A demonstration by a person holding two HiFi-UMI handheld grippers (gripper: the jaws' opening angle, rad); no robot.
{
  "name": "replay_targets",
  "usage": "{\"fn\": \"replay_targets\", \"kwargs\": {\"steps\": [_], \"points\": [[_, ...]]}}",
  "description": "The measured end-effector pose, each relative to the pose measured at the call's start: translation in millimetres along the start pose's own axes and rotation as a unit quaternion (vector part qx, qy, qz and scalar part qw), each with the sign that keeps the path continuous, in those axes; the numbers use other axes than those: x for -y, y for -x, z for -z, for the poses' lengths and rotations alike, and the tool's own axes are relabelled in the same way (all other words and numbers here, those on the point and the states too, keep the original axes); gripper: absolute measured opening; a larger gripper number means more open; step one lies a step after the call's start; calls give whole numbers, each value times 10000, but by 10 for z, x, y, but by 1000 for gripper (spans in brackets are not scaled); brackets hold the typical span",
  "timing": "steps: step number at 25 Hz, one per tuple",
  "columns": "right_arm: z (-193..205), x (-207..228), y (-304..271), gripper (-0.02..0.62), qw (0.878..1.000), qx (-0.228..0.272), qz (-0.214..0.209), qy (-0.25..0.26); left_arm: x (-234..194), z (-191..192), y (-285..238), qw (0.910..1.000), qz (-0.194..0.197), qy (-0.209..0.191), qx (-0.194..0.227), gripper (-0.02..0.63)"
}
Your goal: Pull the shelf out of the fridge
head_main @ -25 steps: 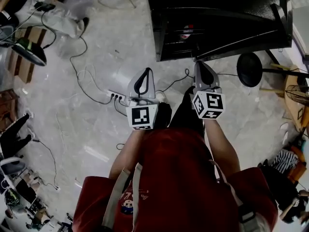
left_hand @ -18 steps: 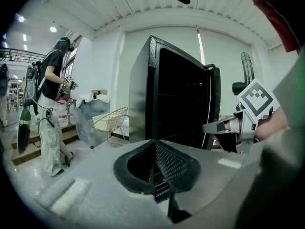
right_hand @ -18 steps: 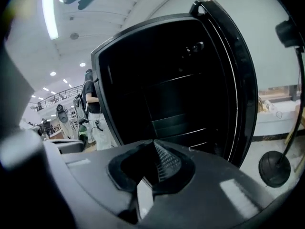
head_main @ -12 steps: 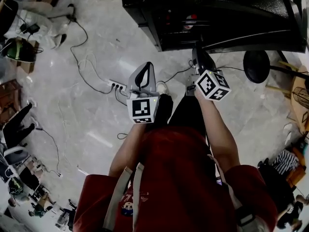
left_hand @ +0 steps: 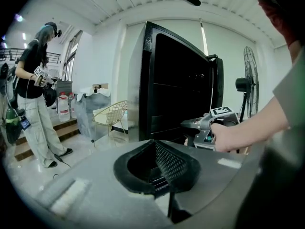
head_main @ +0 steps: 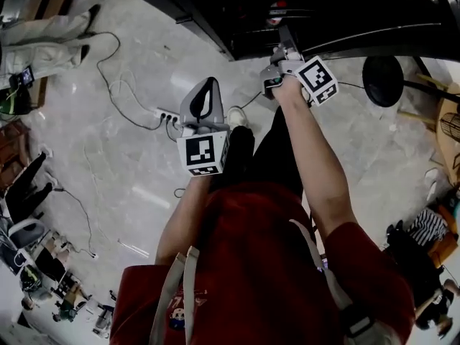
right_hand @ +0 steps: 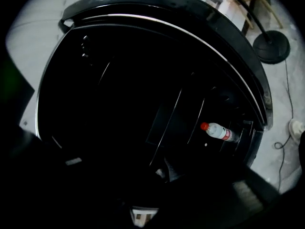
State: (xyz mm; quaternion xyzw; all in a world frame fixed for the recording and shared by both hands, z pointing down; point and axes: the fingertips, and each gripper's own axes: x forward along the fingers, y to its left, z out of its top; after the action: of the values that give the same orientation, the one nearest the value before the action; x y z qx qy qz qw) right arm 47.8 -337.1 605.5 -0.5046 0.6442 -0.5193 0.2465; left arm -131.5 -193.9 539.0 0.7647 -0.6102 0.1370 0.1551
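The black fridge (head_main: 323, 13) stands open at the top of the head view, its inside very dark. In the right gripper view thin shelf rails (right_hand: 167, 128) show inside it, with a red-capped bottle (right_hand: 217, 131) lying further in. My right gripper (head_main: 279, 54) reaches into the fridge mouth. Its jaws are opening and I see nothing between them. In the left gripper view the right gripper (left_hand: 191, 124) points at the fridge front. My left gripper (head_main: 205, 100) hangs back over the floor, jaws shut and empty.
A power strip (head_main: 167, 115) and loose cables lie on the marble floor left of my legs. A fan's round base (head_main: 382, 81) stands right of the fridge. A person (left_hand: 33, 104) and a wire chair (left_hand: 112, 116) are off to the left.
My right gripper has moved forward from beside the left one up into the fridge opening. The left gripper has stayed roughly where it was.
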Motion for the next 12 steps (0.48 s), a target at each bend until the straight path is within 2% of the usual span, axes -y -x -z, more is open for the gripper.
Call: {"fn": "replay_targets", "kwargs": {"steps": [6,12], "points": [[-115,205,-362,172,9952,362,-297,-857,83,49,-184,9999,47,75,-67,-2],[-188,248,-717,181,9905,463,-509,-1193,141,122,-229,9998,30,114,-152,-2]]}}
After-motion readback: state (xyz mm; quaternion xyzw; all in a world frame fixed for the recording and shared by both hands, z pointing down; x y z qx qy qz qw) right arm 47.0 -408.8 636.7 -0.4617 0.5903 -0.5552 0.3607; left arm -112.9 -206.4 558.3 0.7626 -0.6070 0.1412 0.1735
